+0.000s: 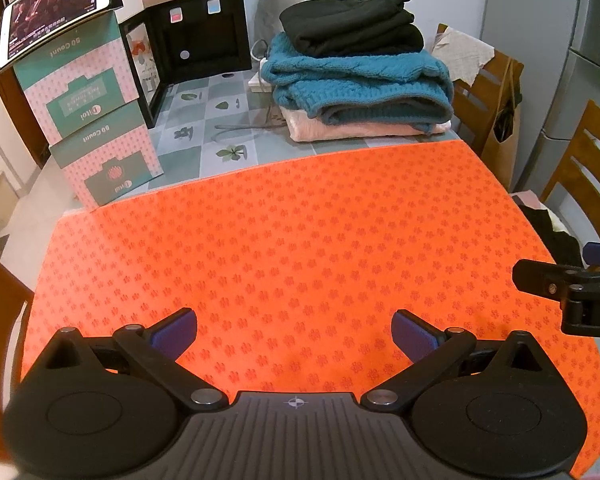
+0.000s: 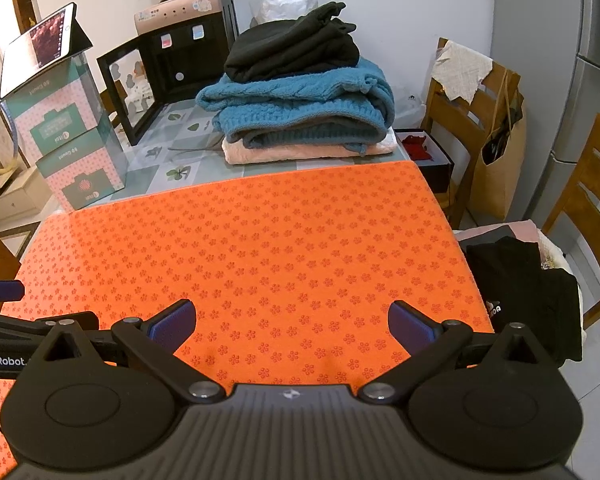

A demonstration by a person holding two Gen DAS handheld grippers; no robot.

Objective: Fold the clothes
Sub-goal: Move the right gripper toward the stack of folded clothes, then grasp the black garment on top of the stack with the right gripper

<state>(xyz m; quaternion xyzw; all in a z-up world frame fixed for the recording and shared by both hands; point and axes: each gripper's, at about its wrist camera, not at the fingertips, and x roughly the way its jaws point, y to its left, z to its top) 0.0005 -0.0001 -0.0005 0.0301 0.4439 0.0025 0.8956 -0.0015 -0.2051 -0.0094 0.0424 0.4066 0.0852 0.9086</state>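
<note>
Left gripper (image 1: pixel 294 334) wide open, right gripper (image 2: pixel 292 326) too, both empty

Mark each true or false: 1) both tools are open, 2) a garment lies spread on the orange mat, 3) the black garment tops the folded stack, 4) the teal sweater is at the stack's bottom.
1) True: left tool and right tool are open, holding nothing.
2) False: the orange mat is bare.
3) True: the black garment is on top.
4) False: the teal sweater is in the middle; a pale pink garment is at the bottom.
</note>
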